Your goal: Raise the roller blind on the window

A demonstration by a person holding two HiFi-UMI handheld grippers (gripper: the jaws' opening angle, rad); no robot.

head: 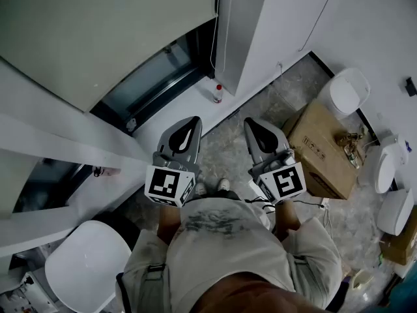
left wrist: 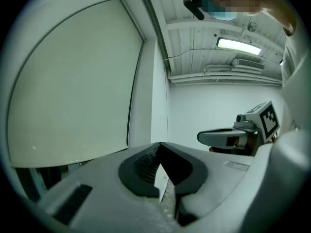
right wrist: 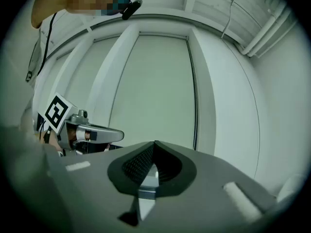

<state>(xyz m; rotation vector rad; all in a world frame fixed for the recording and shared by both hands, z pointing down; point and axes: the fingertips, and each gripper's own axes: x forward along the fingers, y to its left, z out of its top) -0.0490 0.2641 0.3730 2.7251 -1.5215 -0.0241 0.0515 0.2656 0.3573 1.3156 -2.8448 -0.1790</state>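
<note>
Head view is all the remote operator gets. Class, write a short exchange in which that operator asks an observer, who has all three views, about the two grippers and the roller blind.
Operator: Is either gripper holding anything?
Observer: No. Their own views show the left gripper and the right gripper both shut, with nothing between the jaws.
Operator: My picture cuts off the top of the blind. How far up does it go?
Observer: In the right gripper view, the roller blind covers the pane right up to the top of the frame.
</note>
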